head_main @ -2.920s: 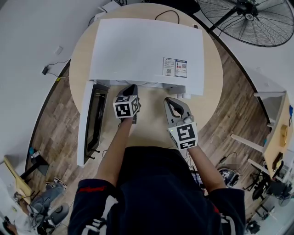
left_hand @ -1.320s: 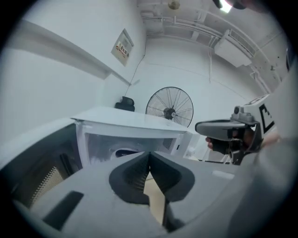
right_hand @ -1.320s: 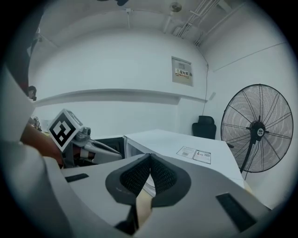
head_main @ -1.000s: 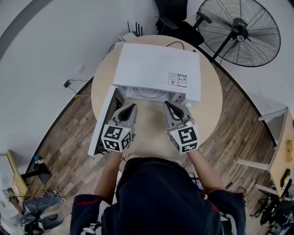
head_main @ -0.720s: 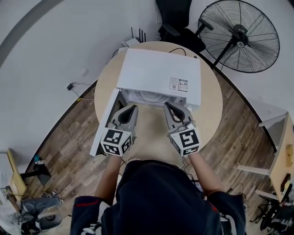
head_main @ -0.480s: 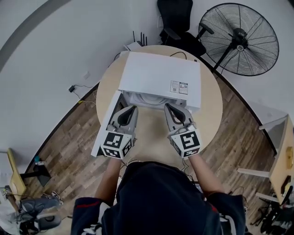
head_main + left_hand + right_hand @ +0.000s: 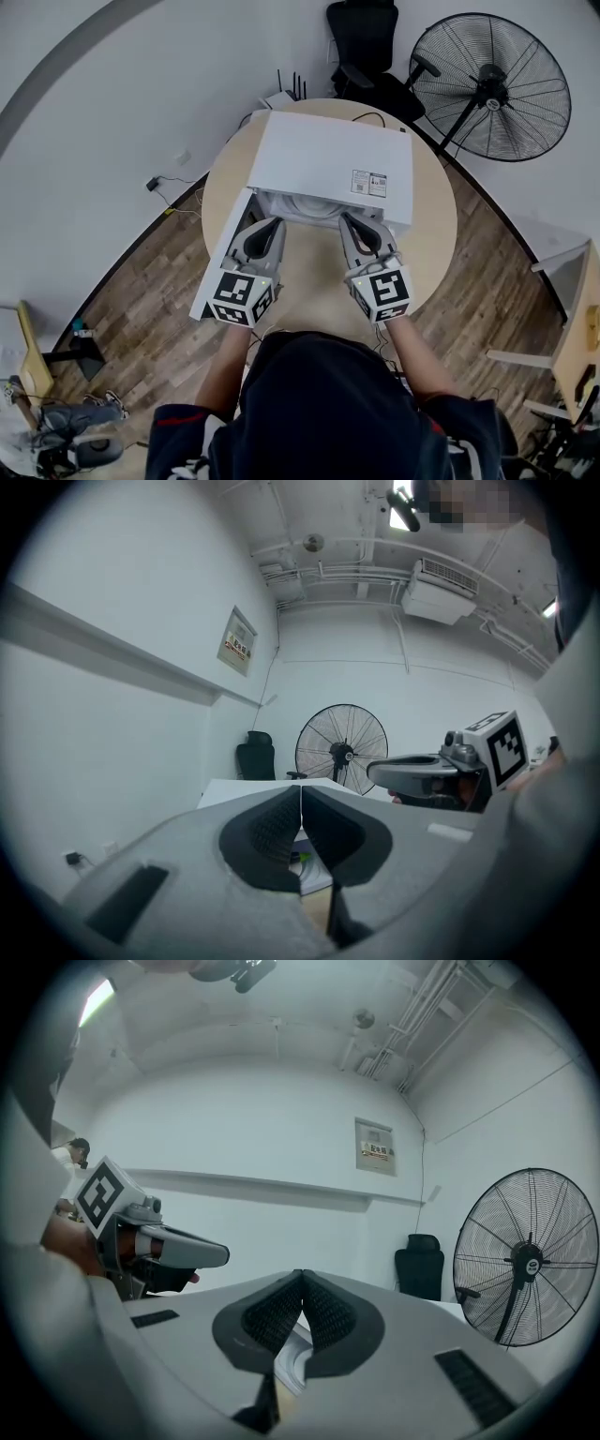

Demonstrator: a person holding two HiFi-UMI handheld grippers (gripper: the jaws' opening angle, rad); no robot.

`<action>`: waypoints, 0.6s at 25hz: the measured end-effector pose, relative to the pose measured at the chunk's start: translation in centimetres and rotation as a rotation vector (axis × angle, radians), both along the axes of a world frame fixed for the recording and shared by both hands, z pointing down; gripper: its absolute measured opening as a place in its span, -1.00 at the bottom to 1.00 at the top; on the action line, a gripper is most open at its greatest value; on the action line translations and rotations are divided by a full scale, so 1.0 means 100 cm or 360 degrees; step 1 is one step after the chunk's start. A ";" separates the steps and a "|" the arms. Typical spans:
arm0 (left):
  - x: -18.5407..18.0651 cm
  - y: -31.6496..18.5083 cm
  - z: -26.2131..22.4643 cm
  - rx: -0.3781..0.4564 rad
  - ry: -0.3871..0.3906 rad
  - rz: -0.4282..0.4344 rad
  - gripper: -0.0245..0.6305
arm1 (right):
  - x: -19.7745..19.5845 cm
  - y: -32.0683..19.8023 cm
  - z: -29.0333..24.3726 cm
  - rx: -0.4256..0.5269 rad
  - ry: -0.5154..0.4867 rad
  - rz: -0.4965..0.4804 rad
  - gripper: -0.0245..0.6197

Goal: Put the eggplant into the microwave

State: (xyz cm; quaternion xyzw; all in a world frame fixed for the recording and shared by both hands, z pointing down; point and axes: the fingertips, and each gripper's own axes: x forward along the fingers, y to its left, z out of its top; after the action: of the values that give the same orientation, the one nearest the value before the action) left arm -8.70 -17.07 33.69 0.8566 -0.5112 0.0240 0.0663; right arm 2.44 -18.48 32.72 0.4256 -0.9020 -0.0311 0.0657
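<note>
The white microwave (image 7: 328, 164) stands on a round wooden table (image 7: 427, 234), its door (image 7: 223, 255) swung open to the left. A pale round plate (image 7: 300, 204) shows just inside the opening. I see no eggplant in any view. My left gripper (image 7: 272, 223) and right gripper (image 7: 349, 217) hover side by side in front of the opening, above the table. Both point roughly level at the microwave. In the left gripper view the gripper (image 7: 301, 789) is shut and holds nothing. The right gripper (image 7: 301, 1274) is likewise shut and empty.
A large standing fan (image 7: 492, 84) and a black office chair (image 7: 361, 28) stand behind the table by the white wall. Cables and a socket lie on the wooden floor at the left. A desk edge shows at the far right.
My left gripper has drawn back from the microwave opening. Both grippers have risen together, and the head view now takes in more of the room.
</note>
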 end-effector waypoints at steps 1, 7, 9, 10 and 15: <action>0.001 0.000 -0.001 0.0004 0.0002 0.0000 -0.87 | 0.000 0.000 -0.001 -0.0002 -0.0009 0.0000 -0.89; 0.005 -0.001 -0.002 0.0004 0.0017 0.0017 -0.87 | 0.003 -0.002 0.002 -0.0008 -0.0007 0.0014 -0.89; 0.006 -0.003 -0.001 0.0003 0.0021 0.0017 -0.87 | 0.004 -0.003 0.005 -0.0026 0.0011 0.0019 -0.89; 0.007 -0.004 -0.001 0.0002 0.0023 0.0016 -0.87 | 0.005 -0.003 0.006 -0.0039 0.0018 0.0024 -0.89; 0.010 -0.005 -0.002 0.0009 0.0026 0.0023 -0.87 | 0.006 -0.005 0.004 -0.0007 0.0001 0.0031 -0.89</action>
State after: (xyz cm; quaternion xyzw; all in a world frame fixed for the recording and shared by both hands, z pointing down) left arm -7.74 -17.52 33.48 0.8606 -0.5045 0.0158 0.0679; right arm 3.04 -18.97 33.16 0.4341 -0.8979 -0.0287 0.0673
